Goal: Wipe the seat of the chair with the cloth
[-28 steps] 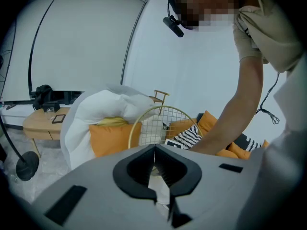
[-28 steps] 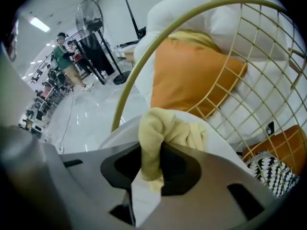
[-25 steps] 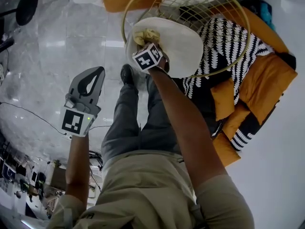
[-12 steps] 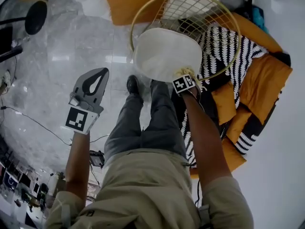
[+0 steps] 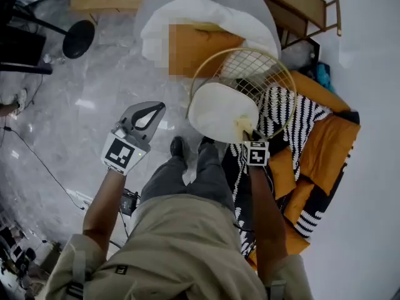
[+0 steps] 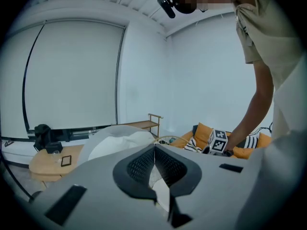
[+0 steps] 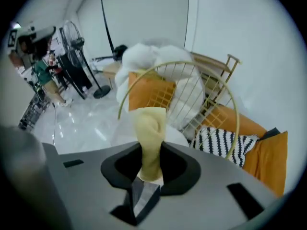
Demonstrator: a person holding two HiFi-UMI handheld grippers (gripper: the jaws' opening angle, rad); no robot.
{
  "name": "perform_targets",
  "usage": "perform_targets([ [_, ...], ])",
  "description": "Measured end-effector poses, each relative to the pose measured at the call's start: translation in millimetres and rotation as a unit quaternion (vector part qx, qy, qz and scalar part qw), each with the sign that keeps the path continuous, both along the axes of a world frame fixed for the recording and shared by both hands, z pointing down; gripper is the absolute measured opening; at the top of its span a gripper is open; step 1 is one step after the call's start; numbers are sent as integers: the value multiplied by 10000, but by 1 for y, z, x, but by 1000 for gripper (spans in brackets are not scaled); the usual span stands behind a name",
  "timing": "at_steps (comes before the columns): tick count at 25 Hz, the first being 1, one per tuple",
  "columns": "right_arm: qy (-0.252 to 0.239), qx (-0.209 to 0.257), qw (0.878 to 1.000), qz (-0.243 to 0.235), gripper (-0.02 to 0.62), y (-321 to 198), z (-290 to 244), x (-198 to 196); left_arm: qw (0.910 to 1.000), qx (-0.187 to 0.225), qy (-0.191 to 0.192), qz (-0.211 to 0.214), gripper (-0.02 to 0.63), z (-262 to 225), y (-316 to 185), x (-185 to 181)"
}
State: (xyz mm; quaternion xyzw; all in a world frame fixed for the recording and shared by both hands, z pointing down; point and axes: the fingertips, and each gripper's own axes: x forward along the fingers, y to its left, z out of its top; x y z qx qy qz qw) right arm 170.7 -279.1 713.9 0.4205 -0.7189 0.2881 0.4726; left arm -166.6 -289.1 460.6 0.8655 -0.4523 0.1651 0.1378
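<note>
One round wire chair [image 5: 282, 75] acts as the only basket-like holder here. Its gold mesh shell cups a white seat [image 5: 219, 108], and nothing else lies in it apart from the cloth. The pale yellow cloth [image 5: 242, 127] sits bunched at the seat's near right edge, touching the cushion. The right gripper [image 5: 246, 136] is clamped on the cloth. In the right gripper view the cloth [image 7: 149, 128] stands up as a twisted roll from between the jaws, which press on its lower end. The same view shows the gold chair [image 7: 158, 67] rim arching behind the right gripper [image 7: 150, 153].

The left gripper [image 5: 154, 109] hangs well apart from the chair, out over the grey marble floor [image 5: 69, 99]. In the left gripper view, the left gripper [image 6: 154, 151] has its jaws together at the tips and holds nothing.

A black and white striped blanket [image 5: 295, 122] and orange cushions [image 5: 328, 144] lie just beside the chair on its right. A white beanbag [image 5: 206, 14] sits behind it. The person's trousers [image 5: 187, 180] and a dark shoe [image 5: 178, 147] show below the seat.

A second ago the cloth was at the seat's far left side. Half a second ago it had reached the near right edge, and it remains there now. The chair now looks smaller and farther away in the head view. The left gripper has stayed out to the left, shut and empty.
</note>
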Motion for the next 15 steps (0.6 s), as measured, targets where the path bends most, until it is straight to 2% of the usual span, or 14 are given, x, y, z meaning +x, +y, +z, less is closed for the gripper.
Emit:
perform_targets([
  [2, -415, 630, 9971, 132, 94, -18, -62, -9, 9996, 189, 222, 40, 17, -24, -5, -2],
  [4, -877, 1348, 9869, 141, 94, -44, -136, -26, 9980, 380, 509, 26, 16, -56, -15, -7],
  [6, -1289, 1995, 9713, 101, 94, -61, -212, -47, 9964, 544, 657, -12, 16, -91, -21, -18],
  [10, -1817, 2961, 9377, 77, 92, -61, -345, -66, 9951, 797, 584, -30, 17, -143, -15, -32],
  [15, -2008, 3904, 8985, -70, 80, -43, -454, -68, 9925, 1091, 557, -19, 17, -192, 1, -28],
])
